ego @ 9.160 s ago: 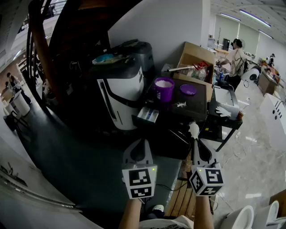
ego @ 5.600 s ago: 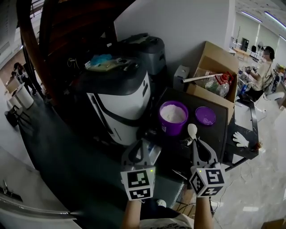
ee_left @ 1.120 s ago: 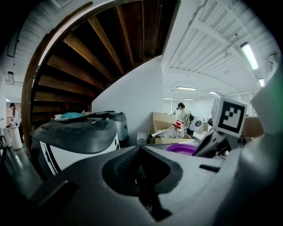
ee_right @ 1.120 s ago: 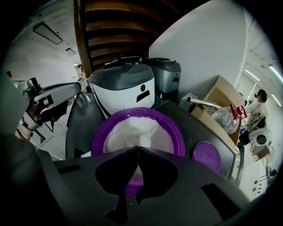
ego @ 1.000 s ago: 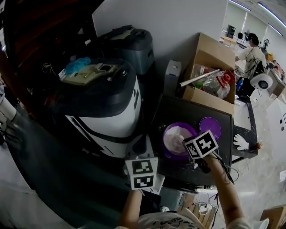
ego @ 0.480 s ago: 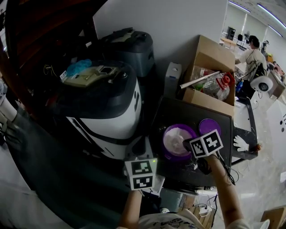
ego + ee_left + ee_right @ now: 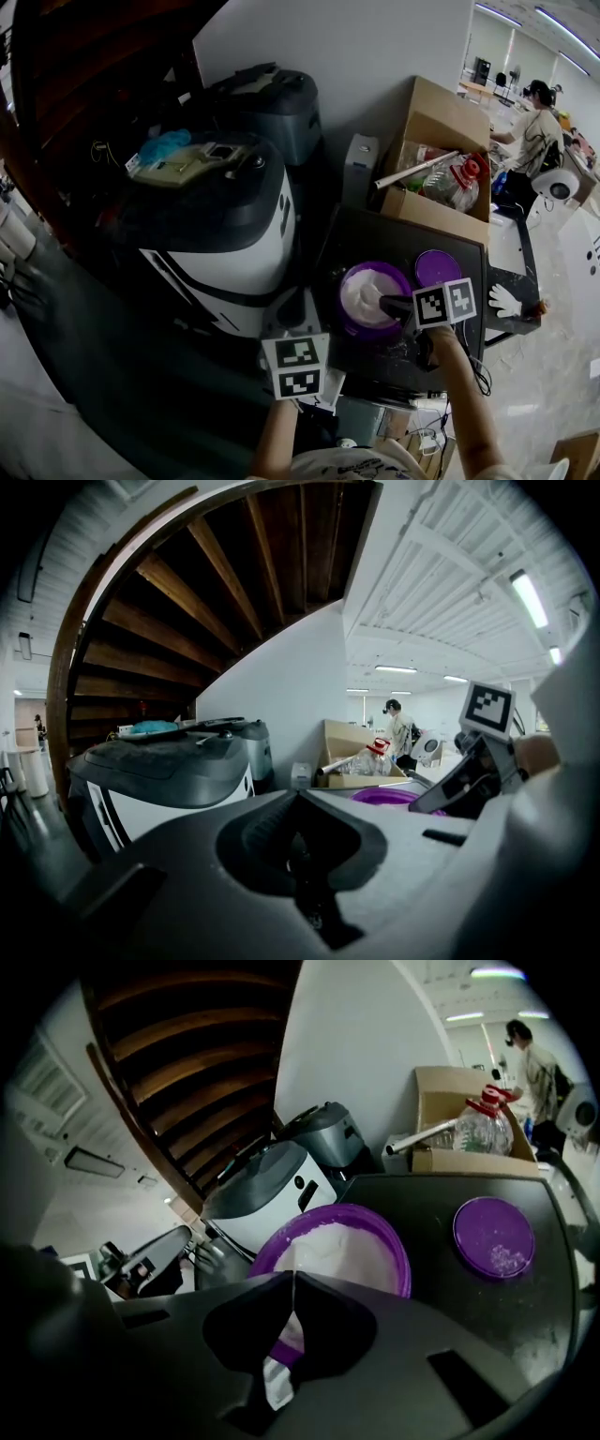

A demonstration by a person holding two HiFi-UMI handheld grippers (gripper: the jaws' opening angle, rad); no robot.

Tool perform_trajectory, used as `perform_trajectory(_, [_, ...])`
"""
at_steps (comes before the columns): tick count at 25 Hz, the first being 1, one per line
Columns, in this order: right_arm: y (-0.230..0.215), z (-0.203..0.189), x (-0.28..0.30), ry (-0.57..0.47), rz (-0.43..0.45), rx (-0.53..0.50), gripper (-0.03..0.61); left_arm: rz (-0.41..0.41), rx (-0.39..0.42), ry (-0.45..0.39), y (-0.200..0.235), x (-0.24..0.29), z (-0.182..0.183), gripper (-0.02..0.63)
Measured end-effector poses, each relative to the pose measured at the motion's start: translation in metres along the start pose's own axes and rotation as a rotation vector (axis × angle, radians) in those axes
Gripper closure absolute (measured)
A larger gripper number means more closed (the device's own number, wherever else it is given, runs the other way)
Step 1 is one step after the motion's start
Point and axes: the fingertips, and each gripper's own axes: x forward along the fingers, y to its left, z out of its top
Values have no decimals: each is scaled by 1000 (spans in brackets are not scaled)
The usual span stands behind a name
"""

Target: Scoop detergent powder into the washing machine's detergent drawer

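Detergent drawer (image 7: 330, 384) is being half hidden beneath the left gripper (image 7: 298, 799), whose jaws are being held together on nothing. Rightward, a white scoop (image 7: 277, 1372) is being clamped in the right gripper (image 7: 293, 1274) and aimed along its jaws at the powder (image 7: 333, 1246) in the purple tub (image 7: 398, 1252) straight ahead; the lid (image 7: 494, 1235) is lying beyond, clear.

The place reads as a large open lab or test hall rather than a home. A white washing machine (image 7: 225, 220) and a grey appliance (image 7: 267, 108) stand against a bare wall under a curved wooden staircase (image 7: 187, 602), beside a dark desk (image 7: 375, 234) and a cardboard box (image 7: 441, 122) of clutter. Beyond, long ceiling strip lights (image 7: 511, 14) run over a pale glossy floor (image 7: 553, 375), where a person (image 7: 539, 122) stands among further benches.
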Motion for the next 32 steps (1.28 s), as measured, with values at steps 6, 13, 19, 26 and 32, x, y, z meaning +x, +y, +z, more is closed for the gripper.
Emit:
perform_trajectory(6, [6, 1, -4, -75, 118, 177, 558, -5, 4, 0, -3, -1, 0, 612])
perform_trajectory(13, [17, 6, -14, -179, 334, 477, 558, -7, 9, -2, -9, -5, -1, 612])
perform_trajectory(19, [17, 1, -20, -217, 382, 550, 558, -1, 16, -4, -13, -12, -1, 612])
perform_trajectory(26, [27, -2, -27, -247, 377, 517, 558, 12, 16, -16, -17, -24, 2, 612])
perform_trajectory(32, [44, -6, -39, -258, 417, 491, 558, 39, 13, -17, -17, -41, -2, 612])
